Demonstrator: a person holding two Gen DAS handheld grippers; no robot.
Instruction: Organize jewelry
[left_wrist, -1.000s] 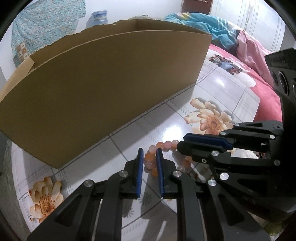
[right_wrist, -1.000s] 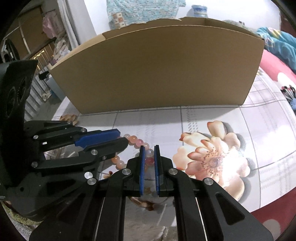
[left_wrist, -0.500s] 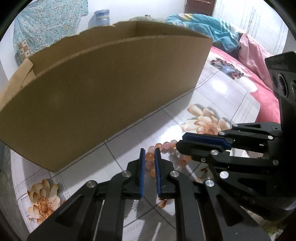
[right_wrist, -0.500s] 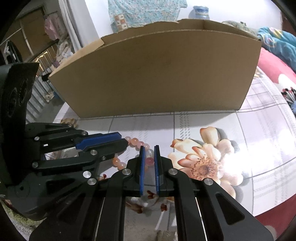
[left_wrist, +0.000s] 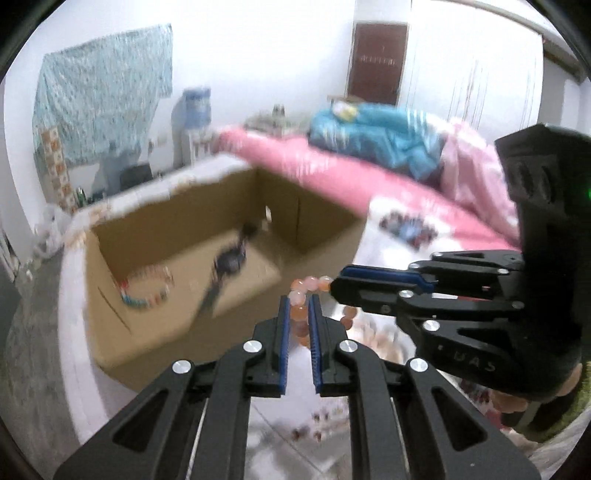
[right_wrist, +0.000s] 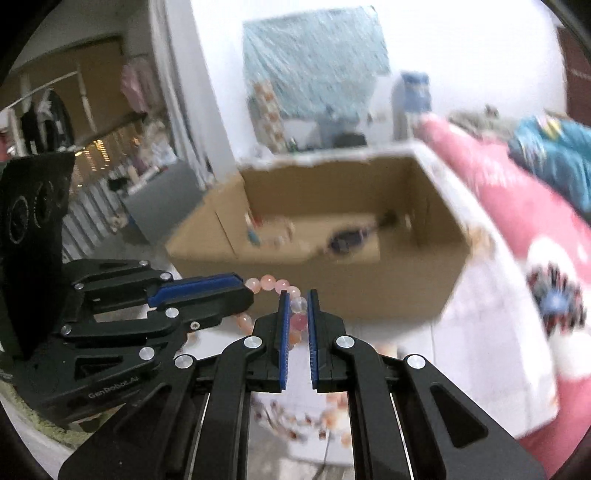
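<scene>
A bracelet of orange-pink beads (left_wrist: 300, 300) is held in the air between both grippers. My left gripper (left_wrist: 299, 306) is shut on one part of it. My right gripper (right_wrist: 297, 301) is shut on another part (right_wrist: 298, 320). The two grippers sit side by side, raised above the table in front of an open cardboard box (left_wrist: 155, 339), which also shows in the right wrist view (right_wrist: 351, 291). Inside the box lie a colourful bead bracelet (left_wrist: 146, 290) and a dark watch-like item (left_wrist: 229, 264). Both views are motion-blurred.
The box stands on a white floral tabletop (right_wrist: 495, 332). A bed with pink and blue bedding (left_wrist: 388, 155) lies behind and to the right. A water dispenser (left_wrist: 194, 110) stands by the far wall.
Both grippers have risen well above the table with the bead bracelet held between them. The box's open inside, hidden before behind its front wall, now shows.
</scene>
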